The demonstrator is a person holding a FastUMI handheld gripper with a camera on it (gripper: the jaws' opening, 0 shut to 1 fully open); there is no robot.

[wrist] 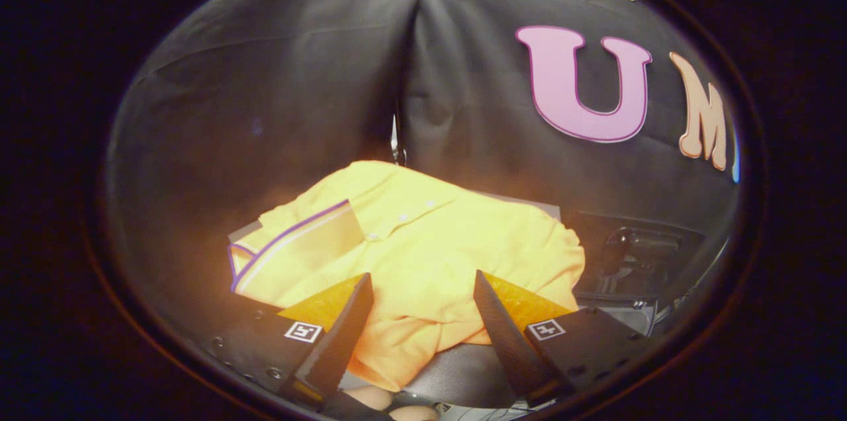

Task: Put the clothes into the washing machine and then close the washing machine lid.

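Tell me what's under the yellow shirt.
The yellow shirt lies on a pale flat surface whose corners peek out at its left and far edges; the rest is covered. Its near hem hangs over something dark. The open fingers flank that hem.

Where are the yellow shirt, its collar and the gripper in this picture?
Shirt (437, 249): gripper view, on its yellow body, just ahead of the fingers.
Collar (298, 245): gripper view, on the purple-edged flap at the shirt's left.
Gripper (421, 288): gripper view, midway between the open fingertips, over the shirt.

Creased black cloth wall (278, 77), warm glow below.
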